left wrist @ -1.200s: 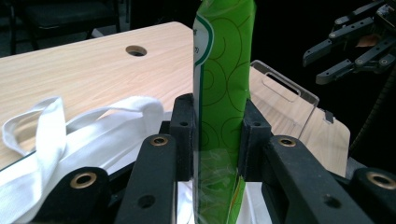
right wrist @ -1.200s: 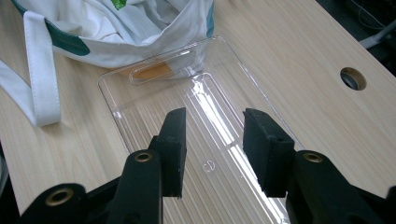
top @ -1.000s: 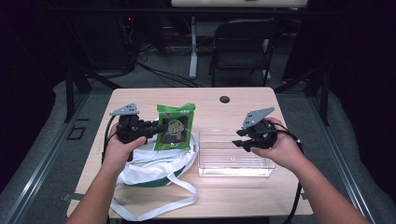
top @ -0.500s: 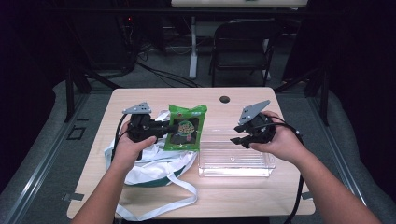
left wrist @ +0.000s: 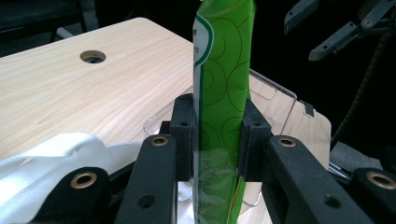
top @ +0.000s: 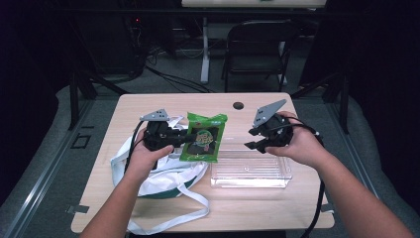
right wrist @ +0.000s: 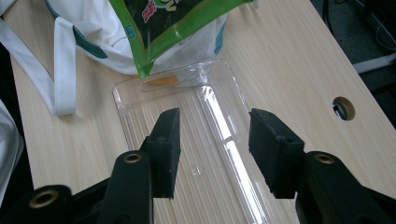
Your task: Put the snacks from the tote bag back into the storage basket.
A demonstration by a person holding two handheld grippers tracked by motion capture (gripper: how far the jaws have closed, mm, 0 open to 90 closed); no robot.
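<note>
We have the green snack packet [top: 203, 138] clamped in the left gripper [top: 182, 138]: in the left gripper view both pads press flat on its two faces, w/ the packet [left wrist: 223, 93] standing edge-on between them. It hangs in the air above the middle of the table [top: 148, 106], just over the white cloth bag [top: 163, 176] and the left end of the clear plastic tray [top: 251, 172]. Its long axis runs from the far edge toward the near edge of the table, approx. upright w/ a small tilt. The right gripper [top: 258, 138] is spread wide and grasps nothing; it hovers above the tray, just beside the packet on its right side. In the right gripper view the packet's lower corner [right wrist: 144, 70] is over the far end of the tray [right wrist: 215, 140], ahead of the jaws. So the tray lies to the right of and below the packet, and we judge the left arm is the nearer one for lowering it in, long side along the tray.
</note>
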